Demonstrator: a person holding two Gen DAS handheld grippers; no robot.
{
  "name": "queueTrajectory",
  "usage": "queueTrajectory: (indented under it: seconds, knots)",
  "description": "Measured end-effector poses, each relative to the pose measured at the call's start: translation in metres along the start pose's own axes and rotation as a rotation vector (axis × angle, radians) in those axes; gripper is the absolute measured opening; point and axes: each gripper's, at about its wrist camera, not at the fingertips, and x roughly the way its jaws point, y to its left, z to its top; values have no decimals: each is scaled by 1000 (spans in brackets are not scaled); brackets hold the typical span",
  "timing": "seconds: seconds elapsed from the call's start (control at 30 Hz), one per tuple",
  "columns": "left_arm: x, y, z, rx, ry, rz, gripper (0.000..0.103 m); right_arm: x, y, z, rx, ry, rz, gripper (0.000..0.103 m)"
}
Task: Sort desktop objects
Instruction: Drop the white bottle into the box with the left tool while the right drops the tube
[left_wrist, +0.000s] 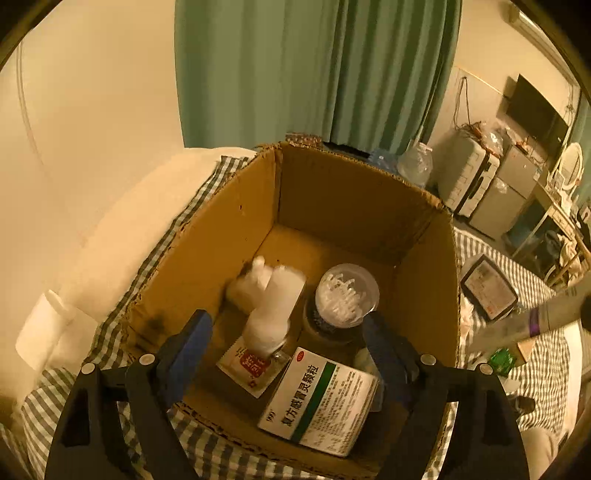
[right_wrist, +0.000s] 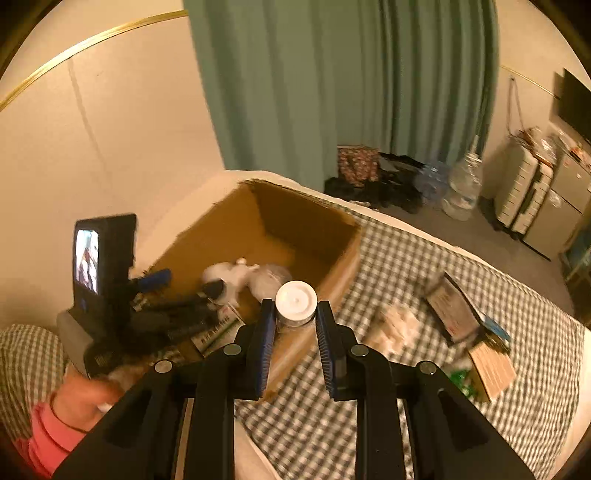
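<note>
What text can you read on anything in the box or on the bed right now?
"复方感冒灵颗粒": large print on the white medicine box in the cardboard box.
Red stamp on the white sachet: characters too blurred to read.
Fine print on the medicine box: too small.
Label on the black-framed pack on the bed: too blurred.
Nothing legible in the right wrist view.
</note>
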Motion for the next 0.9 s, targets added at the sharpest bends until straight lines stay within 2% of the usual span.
queueTrajectory:
  seconds: [0.13,0.43,0.5,0.53,0.6,0.77,0.9]
  knots:
    - [2,14,-3,-14,2,24,86,16,19,11,-34,10,27,22]
    - [12,29,-6,-33,52,15,88,65,37,28,-35,66,74,24]
    - [10,27,-8,-21,54,12,88,70,35,32,-6,65,61,55]
    - [8,24,-9,-2,57,9,88,68,32,32,13,51,42,78]
    - [2,17,-12,25,51,3,88,59,24,31,38,-6,34,80]
    - [-15,-7,-18,77,33,-22,88,36,-4,20,84,-27,-37,80]
    - [-32,-37,-26,136,12,-51,90,0,-49,-3,165,-52,-105,80]
